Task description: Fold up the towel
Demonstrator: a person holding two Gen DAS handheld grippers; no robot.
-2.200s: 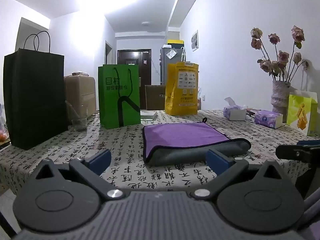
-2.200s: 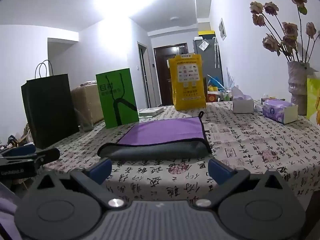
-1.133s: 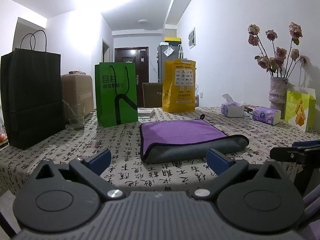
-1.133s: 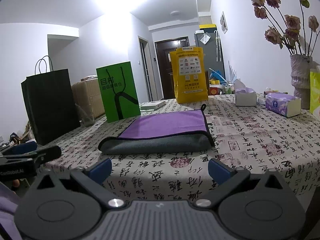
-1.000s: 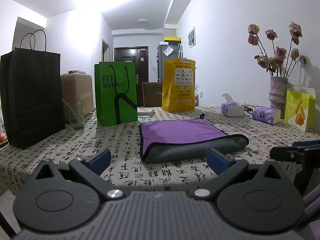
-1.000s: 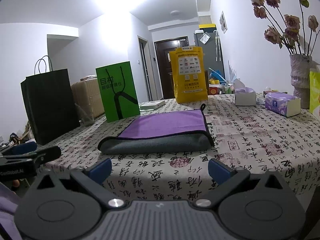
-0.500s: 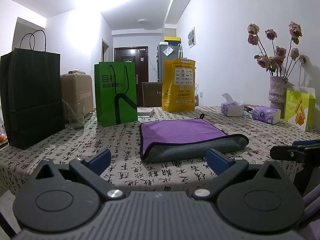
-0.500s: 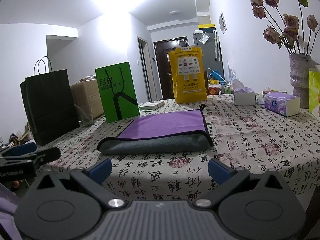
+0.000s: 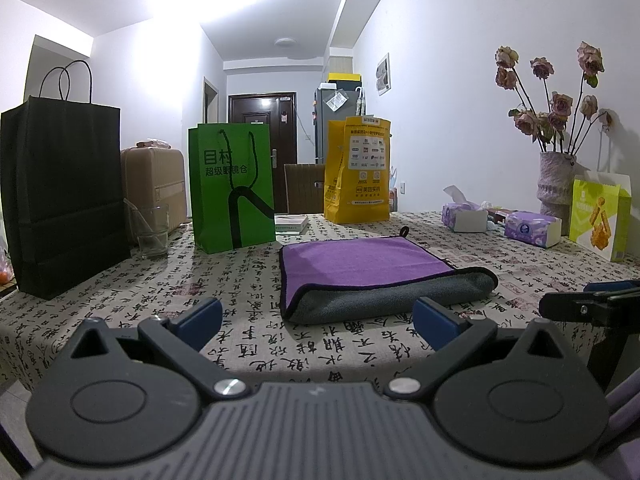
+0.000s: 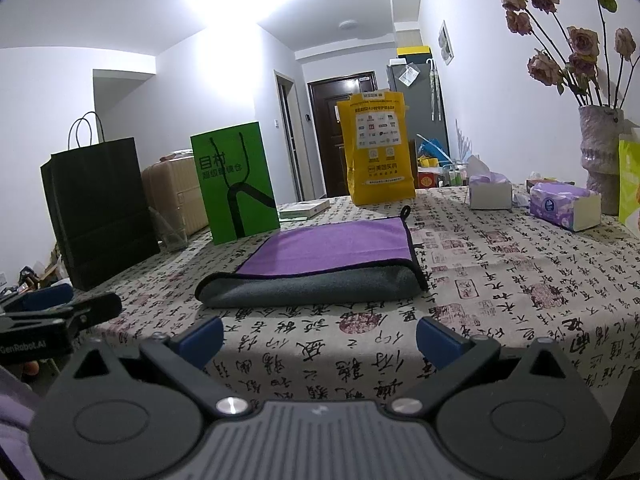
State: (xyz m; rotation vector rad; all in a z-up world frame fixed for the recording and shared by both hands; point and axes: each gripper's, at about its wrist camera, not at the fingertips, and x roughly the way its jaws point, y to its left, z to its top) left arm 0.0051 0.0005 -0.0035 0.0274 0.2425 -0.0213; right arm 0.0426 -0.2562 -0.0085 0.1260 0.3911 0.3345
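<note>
Towel [image 9: 372, 272] lies folded on the bench [image 9: 120, 292], soft and limp; best taken at its near corners. Left hand-held gripper [image 9: 316, 322] and right hand-held gripper [image 10: 320, 334] both gape, empty.

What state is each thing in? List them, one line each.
Purple and grey microfibre towel: folded, lying flat on the table, untouched.
Left gripper: open, empty, short of the towel.
Right gripper: open, empty, short of the towel.
Green paper bag: upright.
Black paper bag: upright.
Yellow bag: upright.
Clear glass: upright; contents cannot be told.
White tissue box: open, tissue sticking out.
</note>
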